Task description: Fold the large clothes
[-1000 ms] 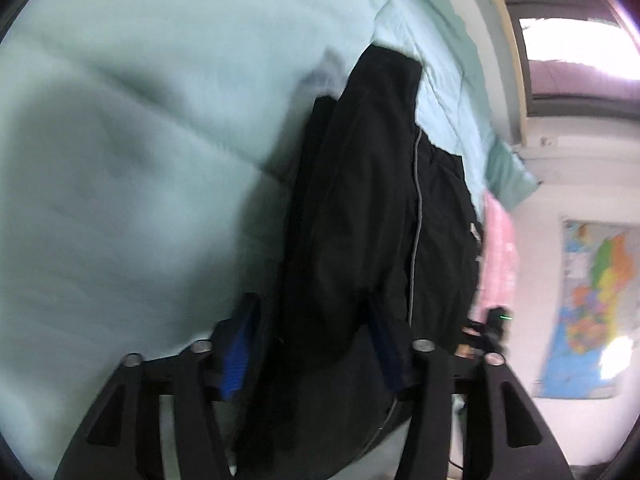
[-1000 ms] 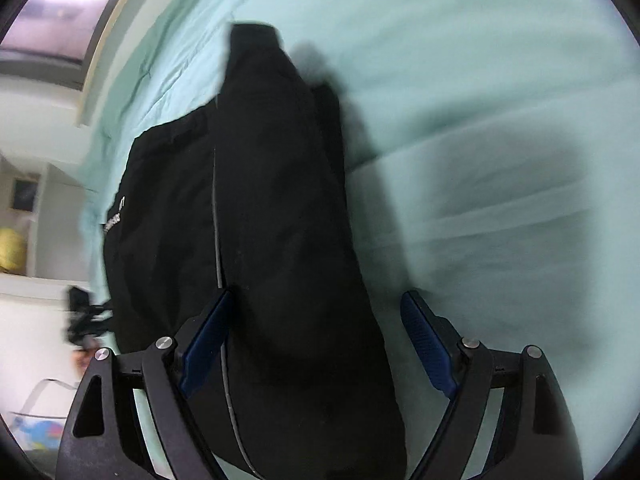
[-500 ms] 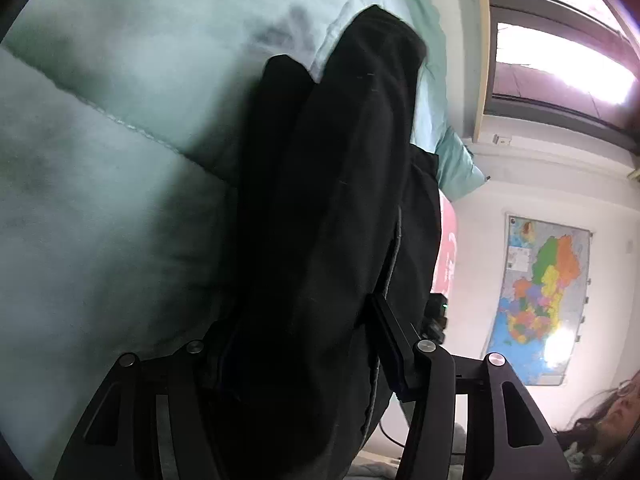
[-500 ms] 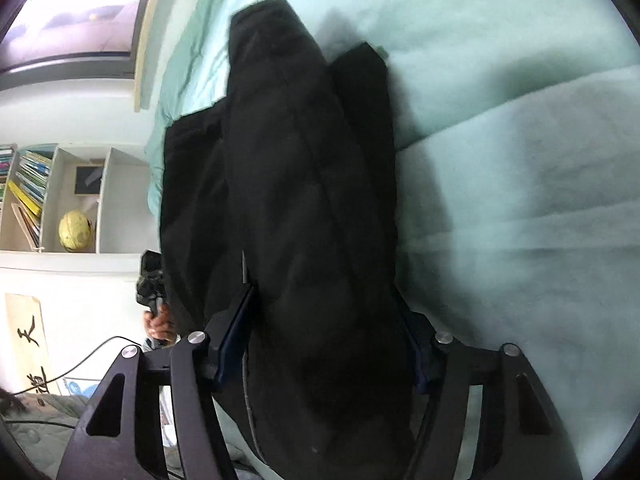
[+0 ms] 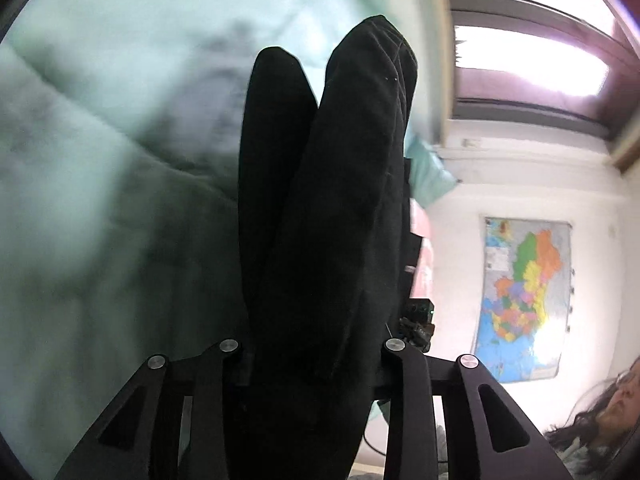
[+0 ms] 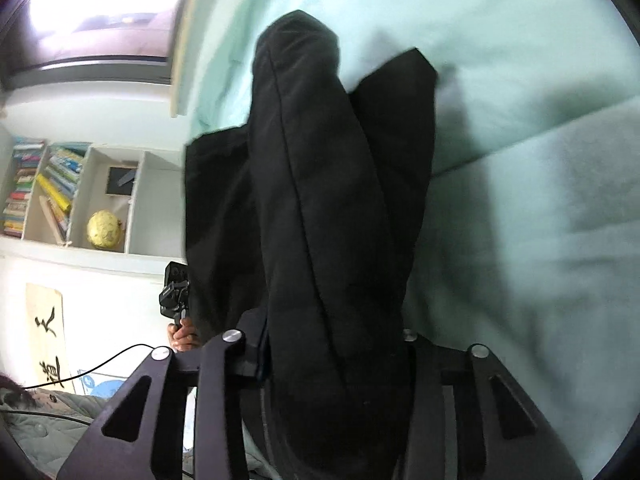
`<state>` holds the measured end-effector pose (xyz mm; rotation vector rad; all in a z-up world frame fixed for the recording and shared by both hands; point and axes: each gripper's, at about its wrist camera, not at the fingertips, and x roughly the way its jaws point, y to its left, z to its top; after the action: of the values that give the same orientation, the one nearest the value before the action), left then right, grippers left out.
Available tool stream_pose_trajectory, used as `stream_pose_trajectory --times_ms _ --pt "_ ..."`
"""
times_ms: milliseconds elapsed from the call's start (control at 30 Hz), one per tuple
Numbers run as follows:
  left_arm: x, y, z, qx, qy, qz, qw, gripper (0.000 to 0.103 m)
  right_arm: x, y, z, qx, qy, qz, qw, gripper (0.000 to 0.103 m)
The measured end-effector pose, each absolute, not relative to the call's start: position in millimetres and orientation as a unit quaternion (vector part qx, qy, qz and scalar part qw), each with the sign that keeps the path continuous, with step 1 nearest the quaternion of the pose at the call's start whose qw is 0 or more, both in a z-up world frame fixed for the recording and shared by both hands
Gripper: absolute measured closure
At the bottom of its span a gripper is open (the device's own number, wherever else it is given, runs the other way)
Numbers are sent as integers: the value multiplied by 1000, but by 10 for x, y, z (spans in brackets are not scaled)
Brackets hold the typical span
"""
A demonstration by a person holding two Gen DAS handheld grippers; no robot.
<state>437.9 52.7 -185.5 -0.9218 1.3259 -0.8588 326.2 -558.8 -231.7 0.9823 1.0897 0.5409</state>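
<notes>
Two grippers have just been closing, and each now clamps a thick bunch of the black garment: the left gripper and the right gripper. Fabric runs lengthwise straight ahead of both, away along their fingers, over the green bed. Neither hand looks nearer. Shelf cubbies hold books and a globe.
</notes>
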Motion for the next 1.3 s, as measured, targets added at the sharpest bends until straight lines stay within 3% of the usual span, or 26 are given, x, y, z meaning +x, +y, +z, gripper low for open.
stream_pose_trajectory --times_ms 267,533,767,1067,1300 --pt "3550 377 -845 -352 525 -403 662 69 2723 -5220 -1361 367 455 290 758 63" --pt "2751 574 -413 -343 500 -423 674 69 1808 -5150 -711 335 430 300 783 63" --pt "2287 755 -718 -338 509 -433 662 69 1278 -5030 -626 296 454 288 789 63" --pt "2128 782 -1593 -352 517 -426 653 69 1047 -4884 -1449 264 495 264 785 63" --pt "2081 1124 -2091 -400 496 -415 649 68 983 -5110 -1750 261 462 245 811 61"
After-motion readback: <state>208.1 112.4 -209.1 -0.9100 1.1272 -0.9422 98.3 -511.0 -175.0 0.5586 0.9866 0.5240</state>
